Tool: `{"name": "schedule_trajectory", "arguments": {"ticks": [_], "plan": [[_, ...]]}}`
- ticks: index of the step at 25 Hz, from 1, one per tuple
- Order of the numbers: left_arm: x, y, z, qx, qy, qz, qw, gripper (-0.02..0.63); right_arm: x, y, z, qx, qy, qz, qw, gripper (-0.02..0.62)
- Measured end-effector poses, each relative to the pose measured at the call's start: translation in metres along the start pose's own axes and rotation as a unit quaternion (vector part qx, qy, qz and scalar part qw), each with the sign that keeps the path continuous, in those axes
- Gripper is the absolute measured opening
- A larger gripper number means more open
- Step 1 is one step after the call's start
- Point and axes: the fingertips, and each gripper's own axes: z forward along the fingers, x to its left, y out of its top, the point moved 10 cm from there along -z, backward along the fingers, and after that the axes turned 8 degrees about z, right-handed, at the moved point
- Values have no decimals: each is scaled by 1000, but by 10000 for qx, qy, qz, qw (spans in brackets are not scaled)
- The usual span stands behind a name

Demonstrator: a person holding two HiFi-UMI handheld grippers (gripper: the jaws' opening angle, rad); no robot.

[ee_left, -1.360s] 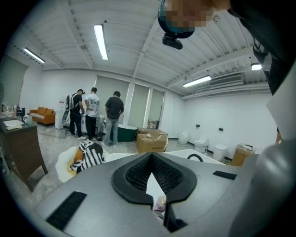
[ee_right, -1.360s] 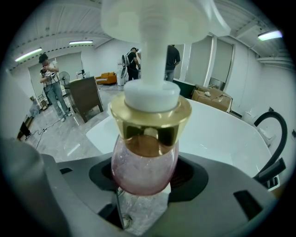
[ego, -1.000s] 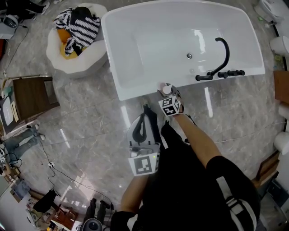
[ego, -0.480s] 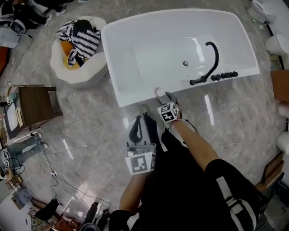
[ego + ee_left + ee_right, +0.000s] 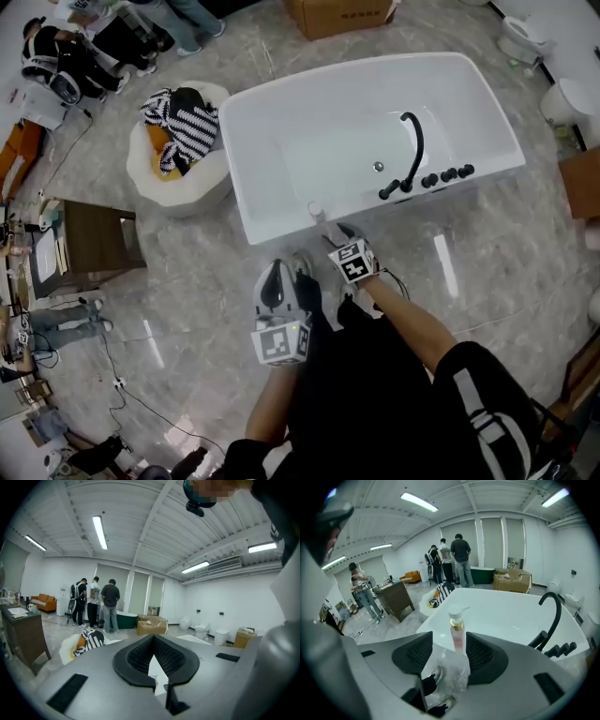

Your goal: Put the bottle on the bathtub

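Bottle [image 5: 458,639] stands on white bathtub [image 5: 248,169] rim, glossy marble floor [image 5: 187,281] around.

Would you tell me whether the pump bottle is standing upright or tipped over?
Upright: the bottle stands on the bathtub rim, pump head on top.

Glossy grey marble floor [image 5: 487,272]; brown desk [image 5: 94,246] (left side); white walls [image 5: 225,597], ceiling strip lights [image 5: 99,531].

Bottle [image 5: 316,211] on bathtub [image 5: 267,217] rim (upright)
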Motion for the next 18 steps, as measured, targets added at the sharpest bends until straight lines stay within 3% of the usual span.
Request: {"name": "schedule_trajectory", "arguments": {"ticks": [6,12,18], "plan": [[-2,16,-24,-104,107,66,9999,14,17,32,-71,-741,314,313,9963,146],[12,25,-46,-189,4,22,9998,14,44,60,-131,-1357,374,740,9873,44],[24,38,-74,-359,-186,148,9991,14,84,76,-182,-1838,446,842,9783,17]]}}
